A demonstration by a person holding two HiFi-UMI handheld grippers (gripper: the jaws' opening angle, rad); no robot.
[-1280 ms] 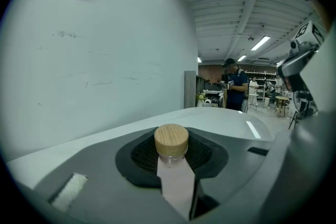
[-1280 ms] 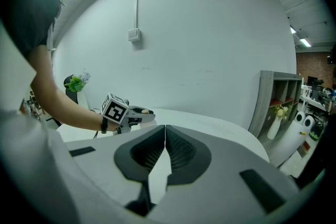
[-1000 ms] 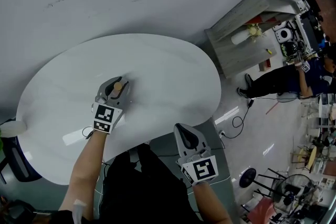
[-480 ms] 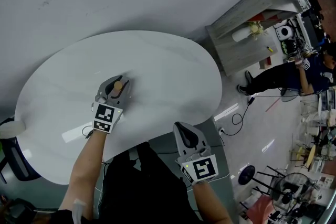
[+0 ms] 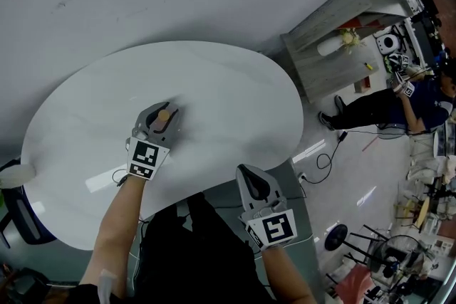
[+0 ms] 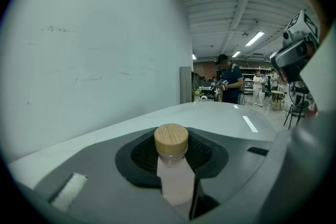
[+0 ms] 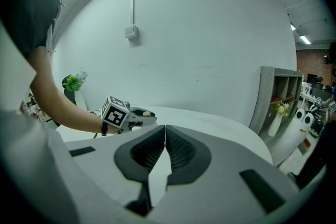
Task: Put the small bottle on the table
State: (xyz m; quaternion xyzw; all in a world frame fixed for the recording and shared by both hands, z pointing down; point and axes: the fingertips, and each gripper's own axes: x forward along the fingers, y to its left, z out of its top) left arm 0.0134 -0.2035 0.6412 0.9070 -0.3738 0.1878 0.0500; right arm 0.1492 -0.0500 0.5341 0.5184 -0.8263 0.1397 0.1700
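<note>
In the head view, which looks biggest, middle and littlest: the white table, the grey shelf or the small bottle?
1. White table, biggest by far.
2. Grey shelf; it is farther off on the floor, so it may look smaller than it is.
3. Small bottle, tiniest; mostly its cap shows.

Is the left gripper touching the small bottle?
Touching: the left gripper has its fingers pressed on both sides of the small bottle, seen in the left gripper view.
</note>
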